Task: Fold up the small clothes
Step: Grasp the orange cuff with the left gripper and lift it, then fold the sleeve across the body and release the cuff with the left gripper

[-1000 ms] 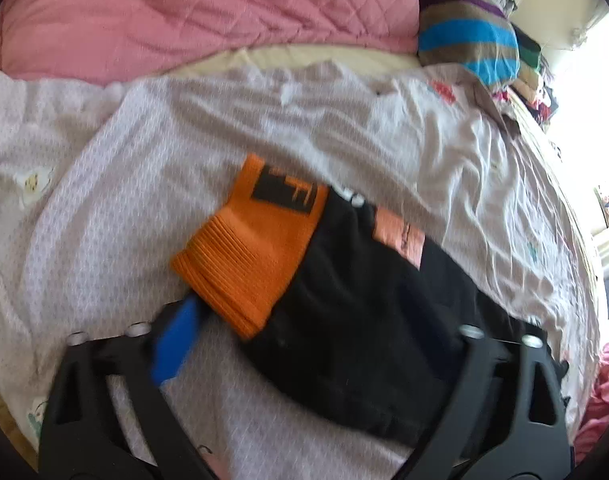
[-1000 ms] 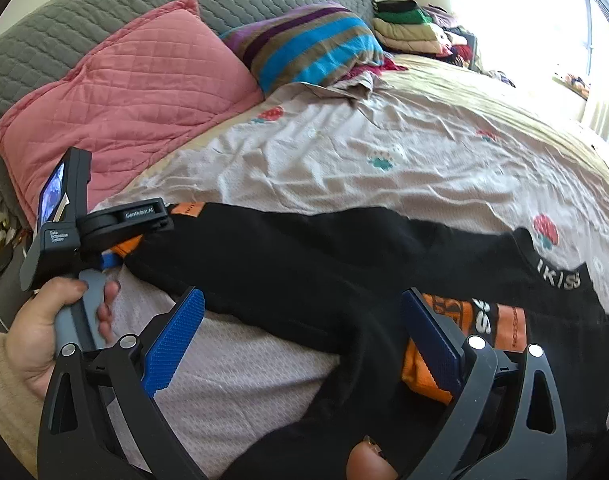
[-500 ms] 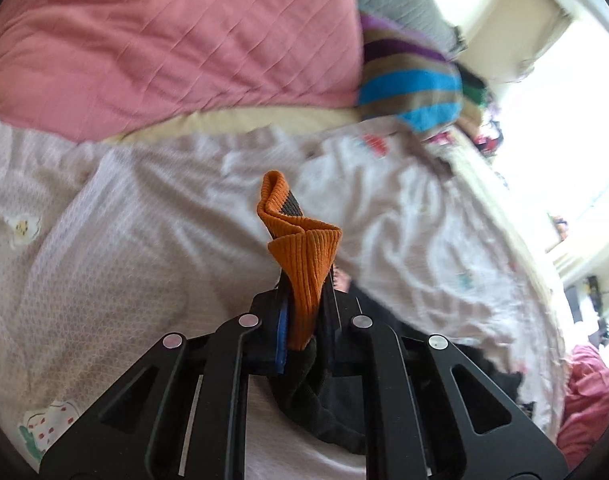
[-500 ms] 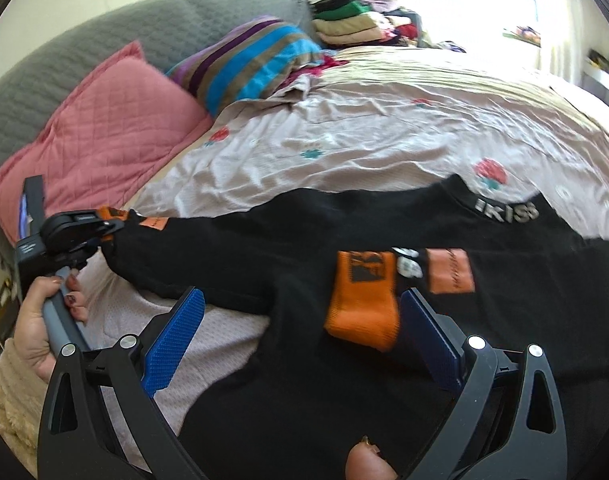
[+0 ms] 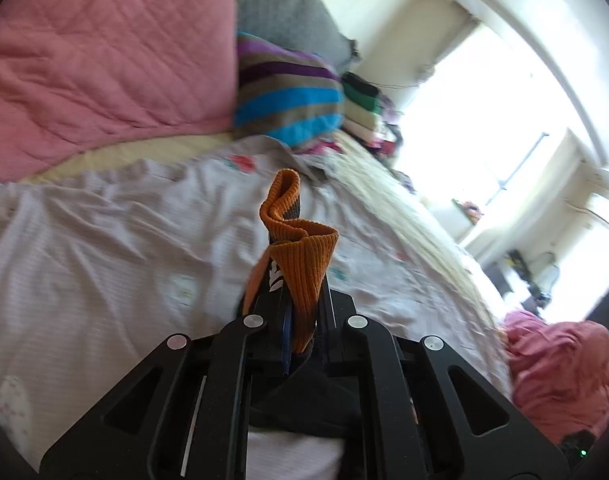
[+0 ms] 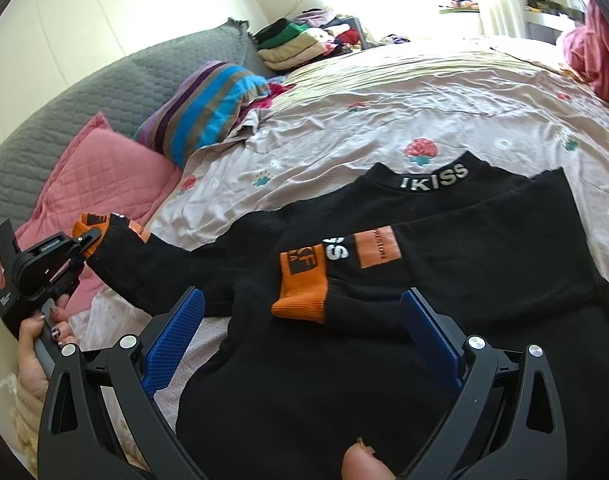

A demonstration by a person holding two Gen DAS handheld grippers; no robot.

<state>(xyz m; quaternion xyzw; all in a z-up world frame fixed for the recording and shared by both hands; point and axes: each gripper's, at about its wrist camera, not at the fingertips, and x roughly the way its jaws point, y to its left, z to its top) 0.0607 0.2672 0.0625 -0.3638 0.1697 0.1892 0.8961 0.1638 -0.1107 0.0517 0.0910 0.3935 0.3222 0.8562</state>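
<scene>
The right gripper (image 6: 302, 344) hovers spread above the black shirt (image 6: 384, 320), while the left gripper (image 6: 84, 240) pinches its orange cuff (image 6: 89, 227).

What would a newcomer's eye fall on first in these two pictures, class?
First, the orange cuff sticking up from the shut left tongs, its sleeve lifted off the bed. Next, the black top spread across the flowered sheet, its other orange cuff folded onto the chest between the open right tongs. Behind lie a pink pillow and a striped pillow.
</scene>
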